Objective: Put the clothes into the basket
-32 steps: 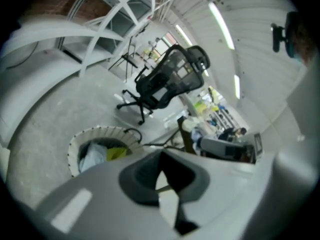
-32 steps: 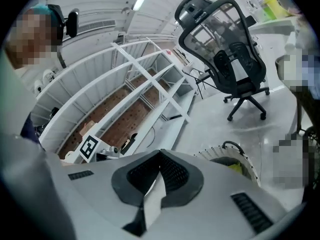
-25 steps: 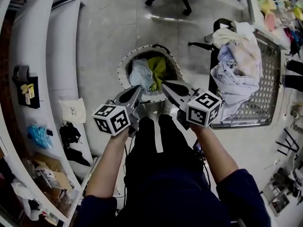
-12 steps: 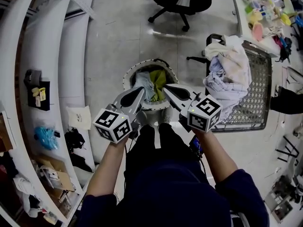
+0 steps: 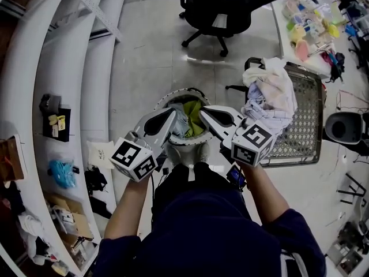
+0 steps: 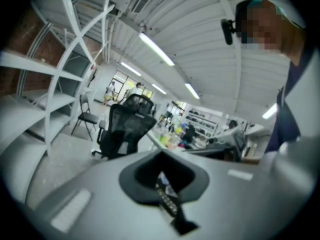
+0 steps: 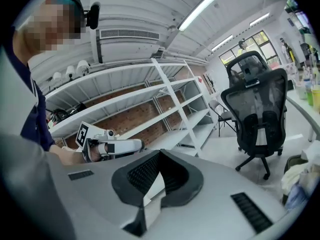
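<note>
— On the floor, where's the basket (image 5: 173, 94)?
— Just beside the mesh cart (image 5: 305, 126), with blue and yellow-green clothes (image 5: 193, 117) lying inside it. A pile (image 5: 268, 100) of more laundry sits on the cart's far corner.
— And the tongs?
— Left tongs (image 5: 172, 113) and right tongs (image 5: 203, 109) are both clenched with nothing in them, tips apart above the basket.

No wording can be read anywhere — the black-and-white squares on the white cube at left (image 5: 134, 159) and the white cube at right (image 5: 253, 145) are patterns, not print — and marks on the white floor sheet (image 5: 98, 153) are too small.
</note>
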`<state>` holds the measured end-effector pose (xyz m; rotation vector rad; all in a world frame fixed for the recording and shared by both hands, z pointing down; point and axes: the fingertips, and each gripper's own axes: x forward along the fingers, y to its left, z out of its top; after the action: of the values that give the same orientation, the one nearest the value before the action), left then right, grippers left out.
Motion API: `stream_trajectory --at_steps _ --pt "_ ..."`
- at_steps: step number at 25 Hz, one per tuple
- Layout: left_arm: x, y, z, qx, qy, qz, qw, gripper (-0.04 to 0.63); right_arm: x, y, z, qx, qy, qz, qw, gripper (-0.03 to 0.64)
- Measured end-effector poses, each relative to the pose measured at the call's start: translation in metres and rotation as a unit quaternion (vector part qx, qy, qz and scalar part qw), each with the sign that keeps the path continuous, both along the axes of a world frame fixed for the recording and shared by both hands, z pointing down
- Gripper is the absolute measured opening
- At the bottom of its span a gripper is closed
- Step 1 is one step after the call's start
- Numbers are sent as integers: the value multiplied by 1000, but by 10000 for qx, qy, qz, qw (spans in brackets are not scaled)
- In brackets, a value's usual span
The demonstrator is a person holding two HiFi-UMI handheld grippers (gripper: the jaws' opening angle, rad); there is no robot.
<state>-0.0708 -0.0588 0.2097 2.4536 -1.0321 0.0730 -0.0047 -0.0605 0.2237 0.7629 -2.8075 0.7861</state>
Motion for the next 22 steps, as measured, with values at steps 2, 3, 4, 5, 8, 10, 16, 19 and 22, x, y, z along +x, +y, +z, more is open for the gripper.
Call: stream_trajectory --at_steps 2,3,4,5,8,10,16,19,22 --pt "2 3 -15 190 -17 23 9998 2 3 2 -15 160 -15 -9 9999 6" --pt "3 4 -21 248 -24 29 9997 2 4 4 -22 222 -42 -21 9997 6" --pt "4 5 -25 293 -30 36 9996 2 5 5 -28 260 -89 -30 9996 6" --pt "5 6 -29 333 -34 44 9994 2 5 7 -35 277 -154 -33 9995 6" --pt "9 10 -42 454 -42 61 9989 2 7 11 -54 377 -294 -41 9988 6" --pt "12 11 -52 560 -126 82 9983 2 9 13 -65 476 -329 -68 9983 6" --pt "17 14 -85 965 -353 134 9946 3 17 22 -85 697 -434 -82 9966 6" --pt "20 18 -92 1063 -379 119 9935 3 18 27 -88 701 -430 -140 9965 6" --pt "23 21 -92 1083 -379 112 9933 2 17 29 -93 791 -444 -190 9957 6"
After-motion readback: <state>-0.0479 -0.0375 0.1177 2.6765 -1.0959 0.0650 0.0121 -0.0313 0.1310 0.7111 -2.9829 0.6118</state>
